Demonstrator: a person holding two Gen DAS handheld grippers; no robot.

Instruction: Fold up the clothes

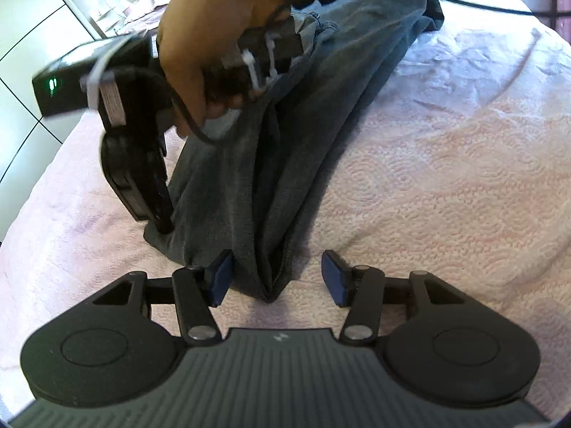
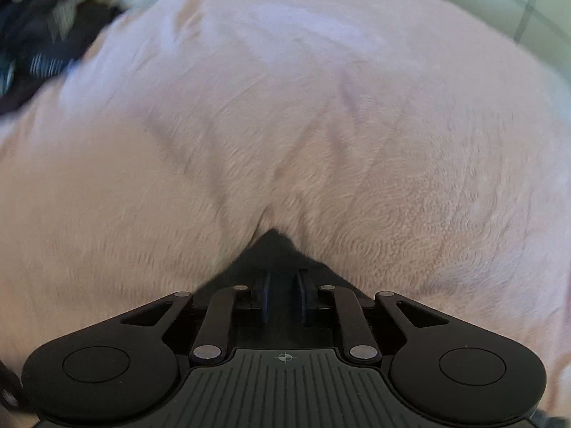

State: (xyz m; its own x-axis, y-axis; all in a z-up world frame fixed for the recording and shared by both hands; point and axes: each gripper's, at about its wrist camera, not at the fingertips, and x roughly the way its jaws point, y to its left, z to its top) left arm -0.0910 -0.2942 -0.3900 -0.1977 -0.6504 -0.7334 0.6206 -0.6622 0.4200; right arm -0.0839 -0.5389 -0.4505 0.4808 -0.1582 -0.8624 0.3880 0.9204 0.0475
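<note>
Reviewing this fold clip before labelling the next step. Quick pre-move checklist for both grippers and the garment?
1. Left gripper jaws astride the dark grey garment's near end: ok, but pads are not pressing yet.
2. Right gripper on cloth: ok, dark fabric sits between its nearly closed jaws; whether the pads pinch it, cannot tell.
3. Both grippers on the same end of the garment: ok, seen in the left wrist view.
4. Garment flat: not ok, it lies bunched in long folds on the pink bedspread.
5. Cable clear of the garment: cannot tell.
</note>
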